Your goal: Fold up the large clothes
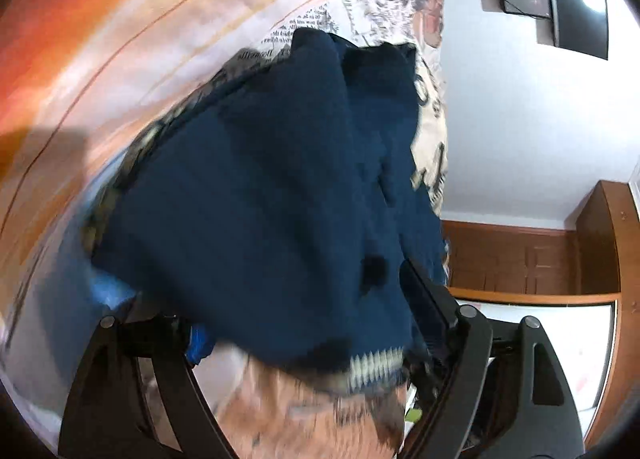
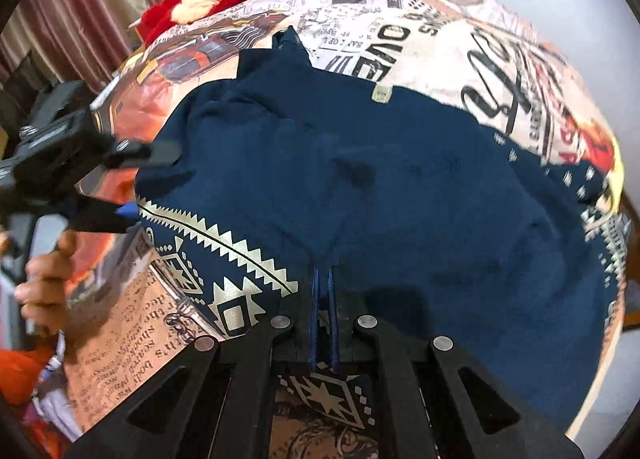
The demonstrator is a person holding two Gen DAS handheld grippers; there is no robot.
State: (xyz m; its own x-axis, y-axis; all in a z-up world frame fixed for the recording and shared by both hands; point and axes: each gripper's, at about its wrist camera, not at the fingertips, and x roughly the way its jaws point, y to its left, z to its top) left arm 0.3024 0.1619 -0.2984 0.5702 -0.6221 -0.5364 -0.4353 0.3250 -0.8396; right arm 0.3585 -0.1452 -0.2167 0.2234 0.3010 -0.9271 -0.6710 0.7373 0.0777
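A newsprint-patterned bedspread [image 2: 460, 59] carries the navy sweater [image 2: 360, 179], spread across its middle. My right gripper [image 2: 325, 279] is pinched tight on the sweater's near fold to anchor it; my left gripper [image 2: 132, 183] gapes wide at its left edge, holding nothing.

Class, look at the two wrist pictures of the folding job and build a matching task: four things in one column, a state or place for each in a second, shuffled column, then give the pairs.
Things
1. navy knitted sweater with cream zigzag pattern
2. left gripper
3. right gripper
4. newspaper-print bedspread

States or places
A. jaws apart, at the garment's edge
B. spread underneath everything
C. jaws together, pinching navy fabric
D. lying on the printed cover

Pairs: 1-D, 2-A, 3-C, 4-B
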